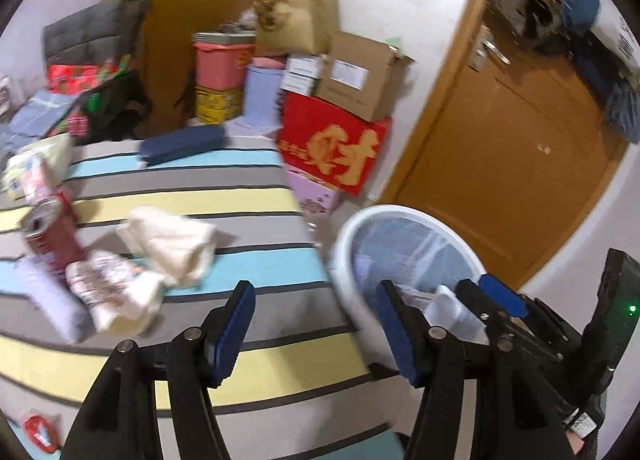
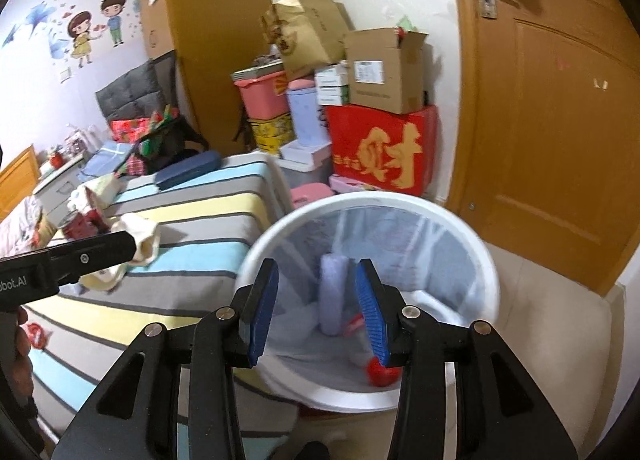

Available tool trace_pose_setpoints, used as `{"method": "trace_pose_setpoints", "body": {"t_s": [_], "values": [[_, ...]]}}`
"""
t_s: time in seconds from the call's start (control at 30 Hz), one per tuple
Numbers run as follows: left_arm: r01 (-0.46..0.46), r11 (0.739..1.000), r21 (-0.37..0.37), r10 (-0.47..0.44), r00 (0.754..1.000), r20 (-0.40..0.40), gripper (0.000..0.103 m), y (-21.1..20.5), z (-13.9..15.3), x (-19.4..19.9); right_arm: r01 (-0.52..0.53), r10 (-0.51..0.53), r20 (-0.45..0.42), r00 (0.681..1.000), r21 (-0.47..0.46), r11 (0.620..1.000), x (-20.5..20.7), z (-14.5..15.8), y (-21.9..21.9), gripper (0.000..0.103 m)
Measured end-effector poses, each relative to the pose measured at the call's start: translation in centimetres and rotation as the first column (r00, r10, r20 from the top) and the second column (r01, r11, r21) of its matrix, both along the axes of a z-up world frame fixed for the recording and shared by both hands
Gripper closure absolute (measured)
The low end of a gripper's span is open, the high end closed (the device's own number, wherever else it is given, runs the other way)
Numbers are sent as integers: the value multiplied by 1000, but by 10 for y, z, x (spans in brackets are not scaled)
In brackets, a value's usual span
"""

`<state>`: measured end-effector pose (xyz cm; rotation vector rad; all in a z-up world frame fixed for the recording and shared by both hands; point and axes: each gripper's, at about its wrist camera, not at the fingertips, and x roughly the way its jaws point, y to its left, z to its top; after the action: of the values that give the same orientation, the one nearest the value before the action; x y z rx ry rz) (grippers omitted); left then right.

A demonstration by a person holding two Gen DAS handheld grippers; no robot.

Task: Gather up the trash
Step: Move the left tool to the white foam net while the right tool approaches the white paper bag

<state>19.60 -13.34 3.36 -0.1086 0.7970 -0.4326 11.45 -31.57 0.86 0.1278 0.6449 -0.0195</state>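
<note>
A white trash bin point(image 2: 494, 280) with a clear liner stands beside the striped bed point(image 2: 192, 204). My right gripper point(image 2: 318, 304) is open over the bin's mouth; a pale lilac packet point(image 2: 334, 292) is inside the bin between its fingers, and a red scrap point(image 2: 378, 374) lies on the bottom. My left gripper point(image 1: 316, 320) is open and empty over the bed's edge, beside the bin point(image 1: 348, 252). On the bed lie a red can point(image 1: 50, 232), a cream crumpled cloth point(image 1: 172, 244), a printed wrapper point(image 1: 108, 288) and a pale packet point(image 1: 48, 300).
Stacked cartons, including a red box point(image 2: 380, 152) and a cardboard box point(image 2: 384, 68), stand against the wall behind the bin. A wooden door point(image 2: 552, 120) is on the right. A navy case point(image 1: 182, 144) and a black bag point(image 1: 116, 108) lie farther up the bed.
</note>
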Motion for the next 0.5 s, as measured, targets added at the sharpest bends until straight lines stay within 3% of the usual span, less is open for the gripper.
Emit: {"method": "trace_pose_setpoints", "body": {"t_s": [0.23,0.5], "values": [[-121,993,4,121,993,7,41,66,3,-3,-89,89,26,996,-12,996,8,5,35,61],[-274,961,26,275,961,-13,39,141,-2,4,-225,225,27,974,-17,974,35,5,74,57]]}}
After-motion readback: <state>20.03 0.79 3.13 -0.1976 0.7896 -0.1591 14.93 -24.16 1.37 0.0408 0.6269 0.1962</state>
